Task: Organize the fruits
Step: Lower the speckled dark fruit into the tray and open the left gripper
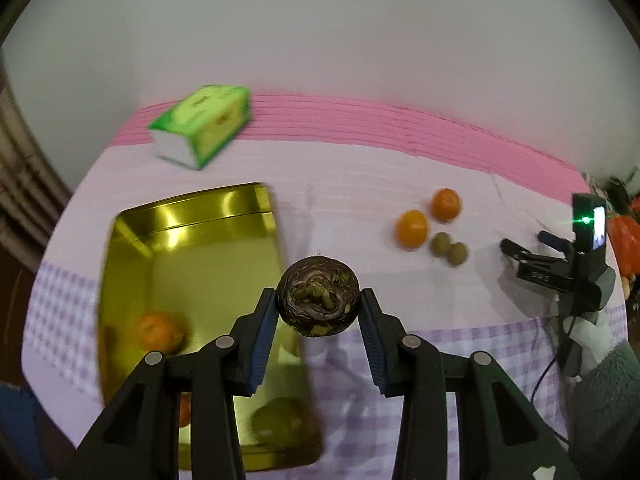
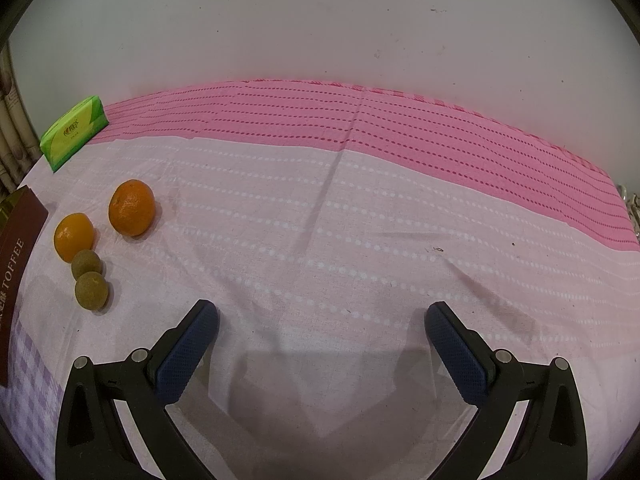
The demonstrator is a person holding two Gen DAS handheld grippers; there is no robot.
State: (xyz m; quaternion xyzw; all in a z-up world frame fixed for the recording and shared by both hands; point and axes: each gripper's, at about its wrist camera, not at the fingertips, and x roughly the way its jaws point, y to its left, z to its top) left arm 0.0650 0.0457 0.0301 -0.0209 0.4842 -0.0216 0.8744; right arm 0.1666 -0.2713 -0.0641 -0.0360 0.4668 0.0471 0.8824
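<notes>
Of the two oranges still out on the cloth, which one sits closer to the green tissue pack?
The rounder, deeper-coloured orange, farther back toward the tissue pack. The other orange is paler, nearer the camera, and touches a small green fruit.

My left view smears with motion blur around the gold tin [image 1: 188,264] and green tissue pack [image 1: 202,124]; glare streaks the tin. My right view is sharp, softly lit, edges bowed, near shadows.
</notes>
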